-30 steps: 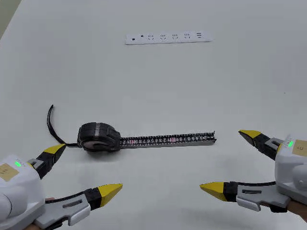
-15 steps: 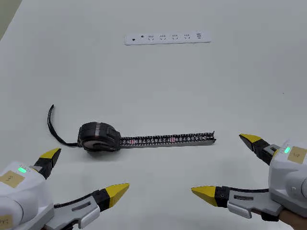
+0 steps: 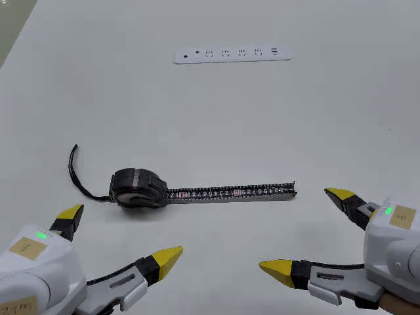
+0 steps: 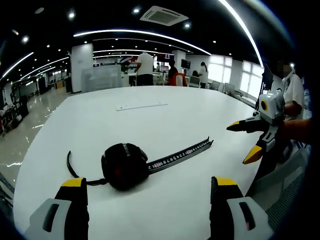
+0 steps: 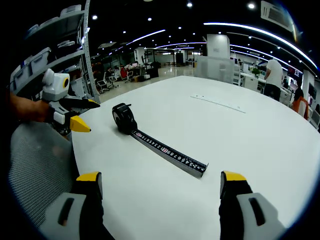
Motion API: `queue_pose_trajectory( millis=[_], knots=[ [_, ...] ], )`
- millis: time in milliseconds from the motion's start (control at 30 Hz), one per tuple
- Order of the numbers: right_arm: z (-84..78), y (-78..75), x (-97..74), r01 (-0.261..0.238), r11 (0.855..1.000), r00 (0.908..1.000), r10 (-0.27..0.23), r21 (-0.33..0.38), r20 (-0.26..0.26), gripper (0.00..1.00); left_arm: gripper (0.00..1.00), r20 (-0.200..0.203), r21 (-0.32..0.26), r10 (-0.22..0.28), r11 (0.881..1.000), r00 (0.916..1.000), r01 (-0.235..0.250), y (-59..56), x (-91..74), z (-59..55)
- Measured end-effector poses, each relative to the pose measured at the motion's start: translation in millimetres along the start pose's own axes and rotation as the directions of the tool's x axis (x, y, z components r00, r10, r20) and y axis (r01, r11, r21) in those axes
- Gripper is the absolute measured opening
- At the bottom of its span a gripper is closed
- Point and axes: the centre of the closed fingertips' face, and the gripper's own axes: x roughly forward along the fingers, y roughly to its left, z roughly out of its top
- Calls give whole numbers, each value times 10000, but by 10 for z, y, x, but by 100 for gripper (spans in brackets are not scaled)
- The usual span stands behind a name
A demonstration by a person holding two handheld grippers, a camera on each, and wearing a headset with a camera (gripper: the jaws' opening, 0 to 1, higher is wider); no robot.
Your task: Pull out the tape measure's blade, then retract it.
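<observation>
A black tape measure (image 3: 136, 188) lies on the white table, its dark blade (image 3: 231, 192) drawn out to the right and flat on the surface; a black wrist strap (image 3: 77, 174) trails to its left. My left gripper (image 3: 118, 235) stands open near the front left, a short way in front of the case, holding nothing. My right gripper (image 3: 308, 231) is open at the front right, just short of the blade's end hook (image 3: 294, 189). From the left gripper view the case (image 4: 125, 165) sits between the jaws' line, blade (image 4: 182, 154) running right. The right gripper view has the blade tip (image 5: 199, 169) ahead.
A white power strip (image 3: 232, 53) lies at the far side of the table. The table (image 3: 275, 125) is broad and white around the tape. Beyond it, an office floor with desks and standing people (image 4: 145, 69) appears in the gripper views.
Both grippers have drawn back slightly toward the near edge, and the head camera shifted a little. The tape measure and its extended blade have not moved.
</observation>
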Motion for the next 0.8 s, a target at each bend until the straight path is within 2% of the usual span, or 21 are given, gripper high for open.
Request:
queue_pose_trajectory(
  millis=[200,500,800],
  knots=[
    [3,14,2,-39,10000,10000,39,4,-13,99,100,12,45,266,9996,9996,-266,19,-3,13],
    [7,25,8,-107,9999,9999,107,56,15,99,100,102,30,331,9994,9994,-332,-34,24,53],
    [-10,18,12,-292,9996,9996,292,26,-35,97,100,153,-266,836,9962,9964,-832,7,34,36]
  ],
)
